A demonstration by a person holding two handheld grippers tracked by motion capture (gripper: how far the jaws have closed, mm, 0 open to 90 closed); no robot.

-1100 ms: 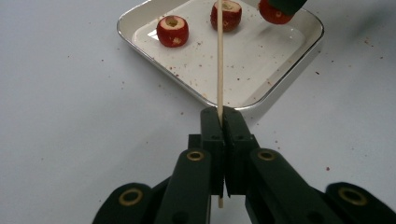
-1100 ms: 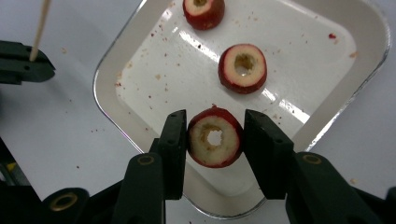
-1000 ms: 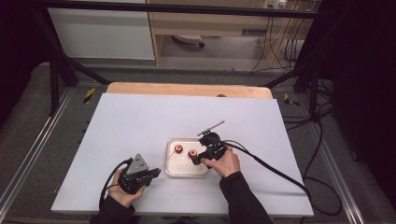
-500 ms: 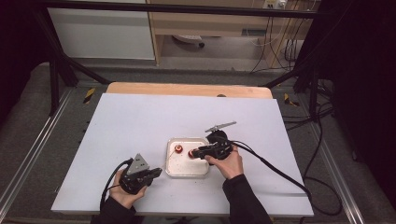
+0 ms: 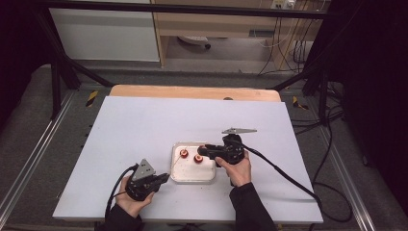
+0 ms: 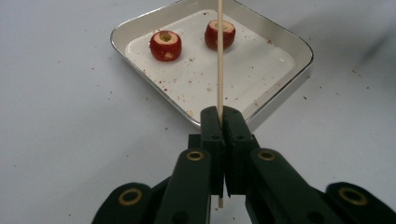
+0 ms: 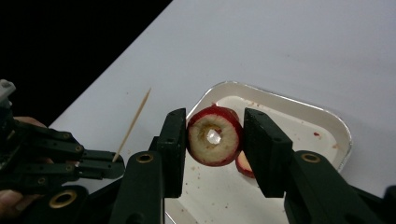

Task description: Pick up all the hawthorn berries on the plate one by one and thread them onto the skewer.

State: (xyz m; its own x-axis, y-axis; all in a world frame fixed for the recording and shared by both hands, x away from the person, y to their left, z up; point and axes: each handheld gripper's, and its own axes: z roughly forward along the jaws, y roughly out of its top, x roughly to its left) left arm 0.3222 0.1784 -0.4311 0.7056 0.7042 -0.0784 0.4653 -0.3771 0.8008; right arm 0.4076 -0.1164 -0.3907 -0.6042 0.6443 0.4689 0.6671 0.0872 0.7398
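Looking like a lab rig: white table [image 5: 144,125] sitting inside a black metal frame [image 5: 57,72], cables [image 5: 308,120] trailing across grey carpet.

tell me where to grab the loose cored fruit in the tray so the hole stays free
Take the cored red fruit across its rounded red skin, one jaw on each side, probably coming down from above. It sits on the floor of the tray with its cut, cored end facing up, so a grip on the flanks leaves the hole open, and the low rim does not block a descent.
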